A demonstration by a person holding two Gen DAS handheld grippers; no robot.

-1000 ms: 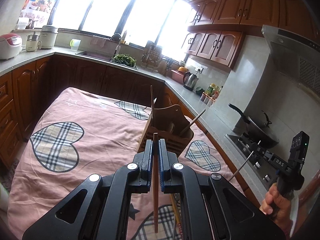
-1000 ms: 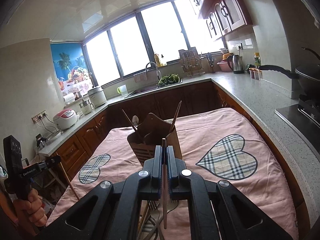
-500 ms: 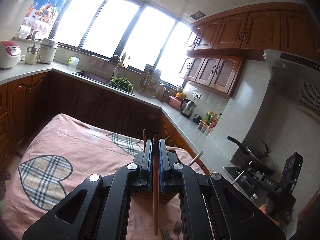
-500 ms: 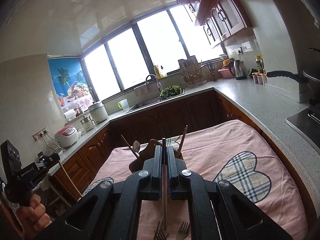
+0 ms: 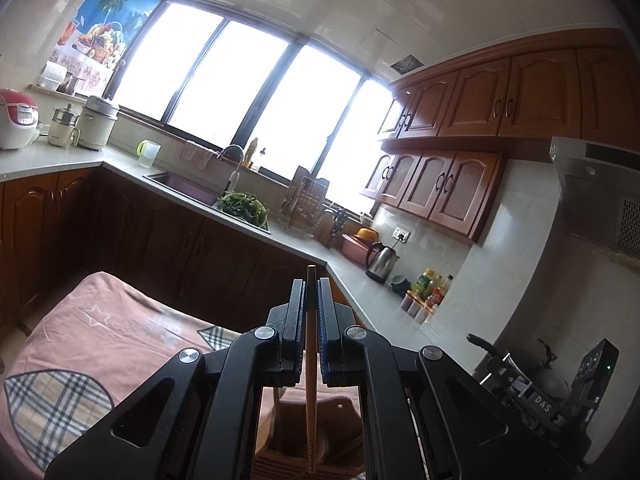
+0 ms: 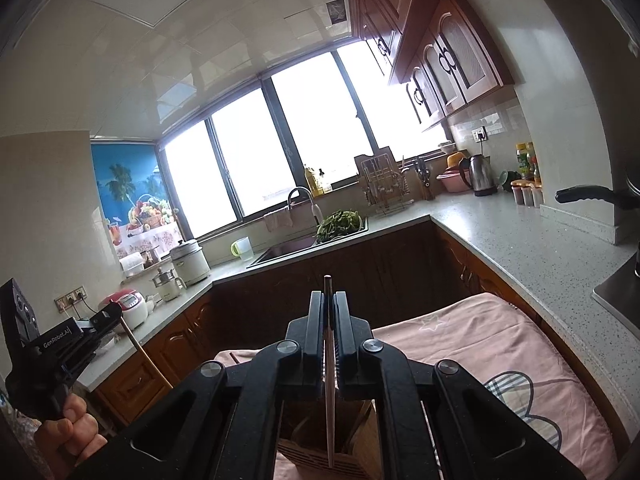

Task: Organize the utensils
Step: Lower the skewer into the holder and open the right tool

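Left gripper was clamped tight on a wooden chopstick, held upright, its lower end down over the wooden utensil holder right below. Right gripper was pinched on a paler chopstick the same way, its tip at the holder too. Holder sat on the pink heart-patterned tablecloth, kitchen counter wrapping around behind it.
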